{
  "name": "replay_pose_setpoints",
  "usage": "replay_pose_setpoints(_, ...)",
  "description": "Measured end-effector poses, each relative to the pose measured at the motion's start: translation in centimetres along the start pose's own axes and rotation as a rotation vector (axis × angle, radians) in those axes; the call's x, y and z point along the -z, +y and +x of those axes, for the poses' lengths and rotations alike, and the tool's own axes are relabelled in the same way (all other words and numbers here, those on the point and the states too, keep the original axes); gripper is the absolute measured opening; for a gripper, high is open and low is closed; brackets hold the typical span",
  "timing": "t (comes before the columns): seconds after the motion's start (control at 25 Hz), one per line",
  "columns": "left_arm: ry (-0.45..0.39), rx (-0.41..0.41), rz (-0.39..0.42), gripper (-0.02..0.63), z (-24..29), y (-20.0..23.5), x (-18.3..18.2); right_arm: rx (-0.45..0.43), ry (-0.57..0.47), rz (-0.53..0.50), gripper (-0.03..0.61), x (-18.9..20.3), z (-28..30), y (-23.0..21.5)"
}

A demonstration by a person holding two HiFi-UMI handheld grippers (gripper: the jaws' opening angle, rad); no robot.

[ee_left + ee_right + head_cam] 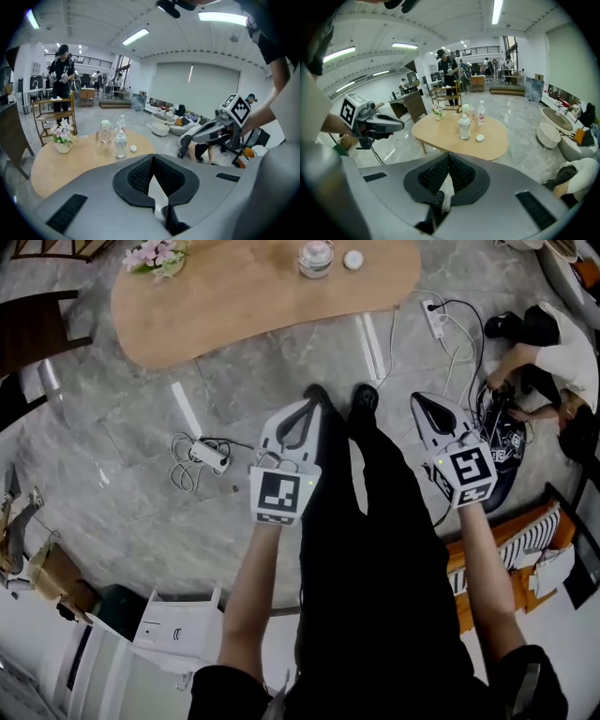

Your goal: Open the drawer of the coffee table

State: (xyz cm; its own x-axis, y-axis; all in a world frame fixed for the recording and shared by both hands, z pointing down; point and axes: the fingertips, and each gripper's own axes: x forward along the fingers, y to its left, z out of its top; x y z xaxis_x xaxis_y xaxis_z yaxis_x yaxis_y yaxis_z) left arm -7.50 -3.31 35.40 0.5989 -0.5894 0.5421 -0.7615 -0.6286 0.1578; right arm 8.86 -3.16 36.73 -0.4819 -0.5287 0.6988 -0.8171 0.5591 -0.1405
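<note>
The coffee table (253, 296) is an oval wooden top on pale legs, across the floor ahead of my feet. No drawer shows on it in any view. It also appears in the left gripper view (70, 164) and the right gripper view (454, 136). My left gripper (313, 401) hangs in the air short of the table, jaws shut and empty (152, 157). My right gripper (425, 401) is level with it on the right, also shut on nothing (449, 154). Each gripper sees the other: the right gripper (194, 138) and the left gripper (391, 125).
On the table stand a flower vase (157, 257), a glass jar (316, 257), a water bottle (481, 113) and a small white disc (352, 260). Power strips with cables lie on the floor (208, 456) (436, 320). A person crouches at the right (553, 343). White furniture (178, 634) stands behind my left side.
</note>
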Motion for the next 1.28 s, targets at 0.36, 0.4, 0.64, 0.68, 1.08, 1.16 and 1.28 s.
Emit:
replay_pose_setpoints(0.36, 0.069, 0.012, -0.021, 0.012, 8.2, 0.9, 10.6, -0.032, 0.075, -0.105, 0.012, 8.5, 8.6, -4.5)
replay_pose_setpoints(0.4, 0.075, 0.003, -0.037, 0.012, 9.1, 1.5, 11.8, -0.045, 0.083, -0.127, 0.012, 9.5, 9.7, -4.9)
replay_pose_setpoints(0.64, 0.108, -0.058, -0.112, 0.012, 13.7, 3.4, 18.9, -0.087, 0.147, -0.153, 0.014, 15.4, 14.2, -7.5)
replay_pose_setpoints(0.68, 0.121, -0.057, -0.123, 0.012, 14.4, 3.8, 20.0, -0.085, 0.154, -0.152, 0.014, 16.0, 15.0, -8.0)
replay_pose_setpoints(1.08, 0.134, -0.089, -0.189, 0.127, 19.0, 9.0, 25.7, -0.017, 0.16, -0.18, 0.207, 18.9, 21.6, -13.4)
replay_pose_setpoints(1.16, 0.132, -0.094, -0.184, 0.164, 19.7, 10.4, 26.1, 0.003, 0.157, -0.197, 0.223, 18.7, 23.0, -14.7)
replay_pose_setpoints(1.28, 0.138, -0.121, -0.176, 0.213, 20.8, 12.6, 26.8, 0.047, 0.156, -0.219, 0.238, 18.3, 25.0, -17.1)
